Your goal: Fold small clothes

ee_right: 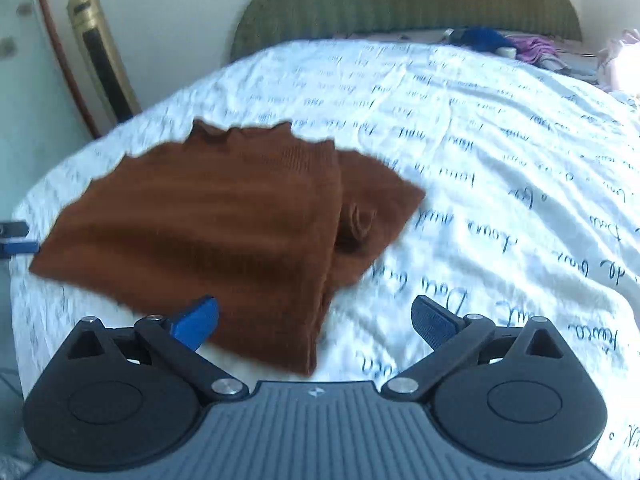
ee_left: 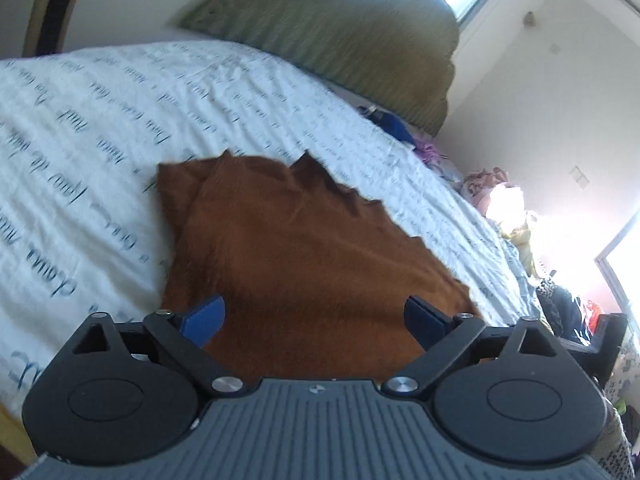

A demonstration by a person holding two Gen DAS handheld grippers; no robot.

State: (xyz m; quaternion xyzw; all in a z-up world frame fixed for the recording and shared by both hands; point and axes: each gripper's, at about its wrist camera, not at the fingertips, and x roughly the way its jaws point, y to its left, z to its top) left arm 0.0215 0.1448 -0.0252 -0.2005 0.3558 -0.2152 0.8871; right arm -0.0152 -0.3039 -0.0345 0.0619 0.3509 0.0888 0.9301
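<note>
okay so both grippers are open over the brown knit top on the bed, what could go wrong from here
1. The brown knit top lies folded in loose, uneven layers; a pinch may catch only the top layer and undo the fold.
2. The white bedsheet is wrinkled and soft, so the right gripper or left gripper might grab sheet too.

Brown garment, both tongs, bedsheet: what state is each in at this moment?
Brown garment: folded over in layers, lying on the bed, not gripped.
Left tongs: open, nothing between the pads.
Right tongs: open, empty.
Bedsheet: spread, wrinkled.
Clothes pile: heaped, unfolded, at the bed's far edge.
</note>
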